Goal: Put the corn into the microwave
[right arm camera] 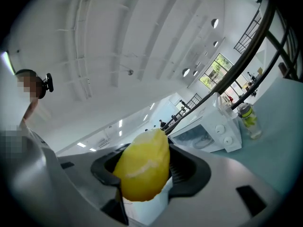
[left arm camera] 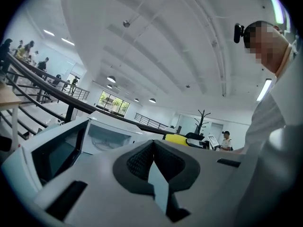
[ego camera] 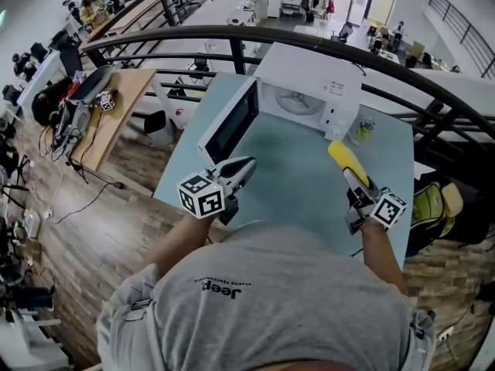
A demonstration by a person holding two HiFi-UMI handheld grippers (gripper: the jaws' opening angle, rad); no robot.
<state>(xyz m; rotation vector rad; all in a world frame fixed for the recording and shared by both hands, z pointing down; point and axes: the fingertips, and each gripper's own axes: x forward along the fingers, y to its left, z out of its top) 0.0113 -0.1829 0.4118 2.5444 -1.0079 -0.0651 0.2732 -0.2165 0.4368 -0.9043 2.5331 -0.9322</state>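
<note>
- We grip the corn [ego camera: 343,158] in the right hand-held gripper [ego camera: 354,182], its long axis along the jaws, above the worktop [ego camera: 298,180]
- Our left hand-held gripper [ego camera: 246,166] is pinched together, empty
- Farther on, the microwave [ego camera: 309,91] stands with its door [ego camera: 230,120] open; its cavity lies ahead-left of the corn's tip

a bottle [ego camera: 365,127] stands on the pale table [ego camera: 302,180]; dark railing [ego camera: 232,33] behind.

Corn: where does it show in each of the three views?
Head view: corn right of centre, tip toward the microwave.
Left gripper view: corn a yellow sliver just right of centre, beyond the jaws.
Right gripper view: corn large, bottom centre, clamped between the jaws.
Shared landmark: the white microwave, in all three.
</note>
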